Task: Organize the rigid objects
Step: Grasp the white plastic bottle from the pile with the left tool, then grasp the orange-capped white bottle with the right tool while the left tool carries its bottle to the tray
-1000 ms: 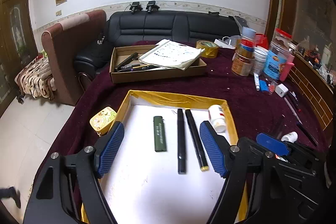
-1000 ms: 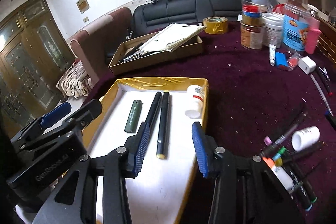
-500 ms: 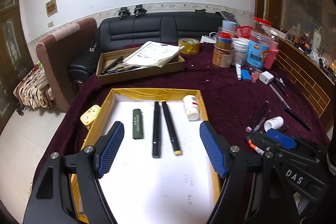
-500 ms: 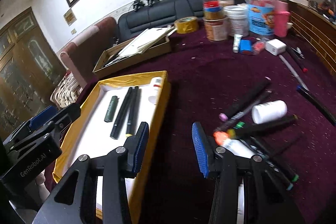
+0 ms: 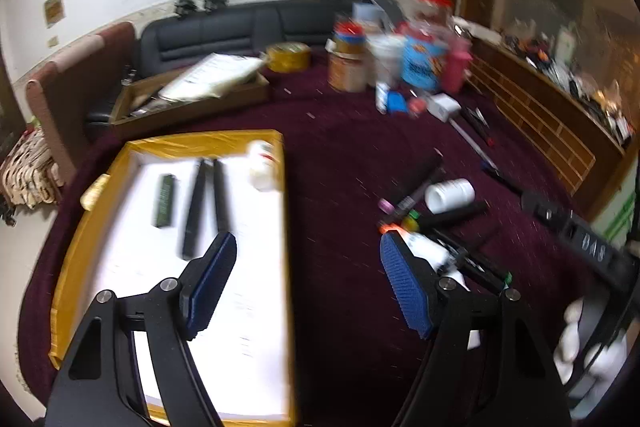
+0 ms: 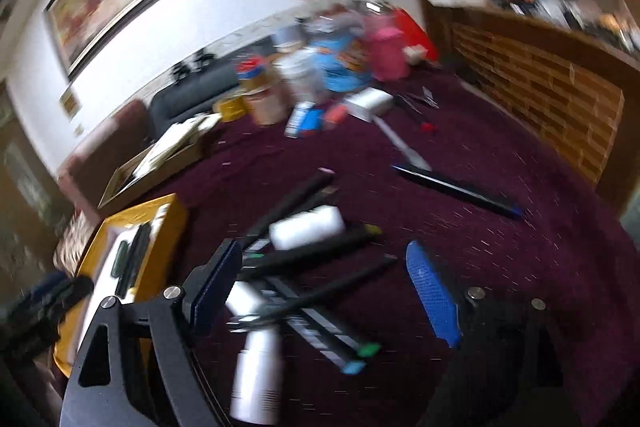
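Note:
A gold-rimmed white tray [image 5: 282, 187] holds a green lighter [image 5: 164, 199], two black pens [image 5: 208, 199] and a small white bottle [image 5: 260, 165]. My left gripper [image 5: 308, 283] is open and empty over the tray's right edge. To its right lies a pile of markers [image 5: 436, 211] and a white bottle [image 5: 450, 193]. My right gripper [image 6: 324, 291] is open and empty just above that pile of black markers [image 6: 308, 255] and the white bottle [image 6: 306, 233]; another white bottle [image 6: 258, 367] lies under it. The tray [image 6: 160, 227] is at its left. Both views are blurred.
A cardboard box with papers [image 5: 192, 95], a tape roll [image 5: 288, 57] and jars and cans [image 5: 400, 63] stand at the back of the maroon tablecloth [image 5: 352, 147]. A blue-black pen [image 6: 456, 189] lies to the right. A wooden ledge [image 6: 540, 83] borders the right.
Both grippers have swung right, away from the tray toward the marker pile. The right gripper has opened wider and now hovers over the markers.

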The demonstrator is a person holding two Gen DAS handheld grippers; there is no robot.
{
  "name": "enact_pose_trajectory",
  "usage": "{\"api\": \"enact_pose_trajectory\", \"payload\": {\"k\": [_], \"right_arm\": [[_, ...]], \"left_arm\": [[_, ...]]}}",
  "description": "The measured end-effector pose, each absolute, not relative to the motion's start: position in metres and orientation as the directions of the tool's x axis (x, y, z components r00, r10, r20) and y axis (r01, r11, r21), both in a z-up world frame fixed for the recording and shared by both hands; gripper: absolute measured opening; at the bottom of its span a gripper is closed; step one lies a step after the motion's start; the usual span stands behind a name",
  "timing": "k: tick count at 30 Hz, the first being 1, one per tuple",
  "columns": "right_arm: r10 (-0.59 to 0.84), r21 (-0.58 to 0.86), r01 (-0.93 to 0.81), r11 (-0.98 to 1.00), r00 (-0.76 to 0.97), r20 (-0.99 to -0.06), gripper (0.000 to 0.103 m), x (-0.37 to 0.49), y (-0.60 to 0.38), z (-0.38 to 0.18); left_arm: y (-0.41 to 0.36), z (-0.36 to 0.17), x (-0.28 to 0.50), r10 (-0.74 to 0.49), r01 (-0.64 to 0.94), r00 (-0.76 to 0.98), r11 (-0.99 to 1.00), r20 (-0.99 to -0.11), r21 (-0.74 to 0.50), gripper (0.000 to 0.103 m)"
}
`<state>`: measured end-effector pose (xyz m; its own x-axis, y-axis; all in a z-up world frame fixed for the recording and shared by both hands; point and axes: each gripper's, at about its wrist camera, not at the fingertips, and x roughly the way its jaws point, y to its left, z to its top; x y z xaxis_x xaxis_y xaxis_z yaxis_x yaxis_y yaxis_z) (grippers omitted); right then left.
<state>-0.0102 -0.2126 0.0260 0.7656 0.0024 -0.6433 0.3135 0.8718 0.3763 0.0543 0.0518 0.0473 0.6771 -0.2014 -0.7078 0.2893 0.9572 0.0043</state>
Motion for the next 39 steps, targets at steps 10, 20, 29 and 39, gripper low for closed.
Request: {"api": "enact_pose_trajectory", "payload": {"k": [10, 20, 29, 39], "right_arm": [[0.068, 0.453, 0.317, 0.834, 0.754, -0.653, 0.080, -0.020, -0.245, -0.007], [0.077, 0.426, 0.284, 0.859, 0.750, -0.656, 0.080, -0.023, -0.244, -0.002], [0.074, 0.385, 0.279, 0.880, 0.719, -0.691, 0.080, -0.018, -0.237, -0.001], [0.145, 0.337, 0.165, 0.927, 0.673, -0.726, 0.080, 0.008, -0.190, 0.004]], "left_arm": [[-0.026, -0.010, 0.040, -0.237, 0.408, 0.532, 0.913, -0.813, 0.001, 0.074], [-0.061, -0.041, 0.040, -0.197, 0.468, 0.503, 0.881, -0.842, 0.073, 0.077], [-0.020, -0.027, 0.042, -0.410, 0.489, 0.435, 0.855, -0.802, -0.172, 0.027], [0.046, 0.018, 0.024, -0.561, 0.503, 0.478, 0.806, -0.676, -0.312, 0.027]]}}
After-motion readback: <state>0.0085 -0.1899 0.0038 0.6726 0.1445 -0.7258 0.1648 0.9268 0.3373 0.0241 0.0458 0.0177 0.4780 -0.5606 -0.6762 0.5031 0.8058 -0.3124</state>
